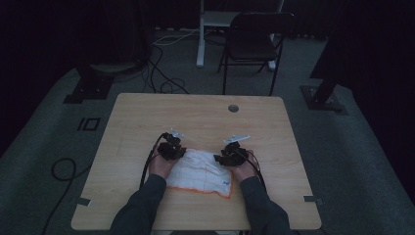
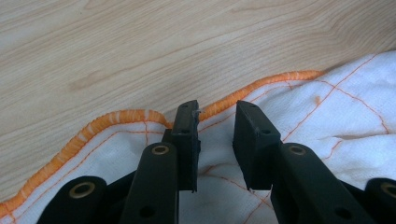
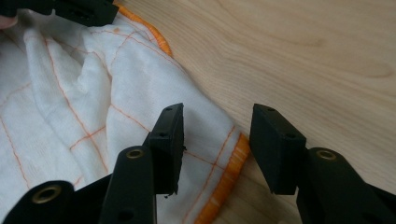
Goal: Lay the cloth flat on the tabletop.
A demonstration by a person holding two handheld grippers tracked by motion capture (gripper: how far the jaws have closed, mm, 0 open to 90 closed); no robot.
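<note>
Hand-held gripper on the left (image 1: 172, 148) sits at the cloth's far left corner, its jaws a narrow gap apart over the white fabric and gripping nothing; in the left gripper view (image 2: 215, 122) their tips reach the orange hem, with bare wood beyond. Between the two tools lies the cloth (image 1: 203, 171), a rumpled white square with thin orange grid lines and an orange border, spread on the near middle of the pale wooden worktop (image 1: 205, 115). At the cloth's far right corner the right hand-held gripper (image 1: 231, 155) is spread wide; in the right gripper view (image 3: 215, 128) one jaw stands over the fabric, the other beyond the hem over bare wood.
</note>
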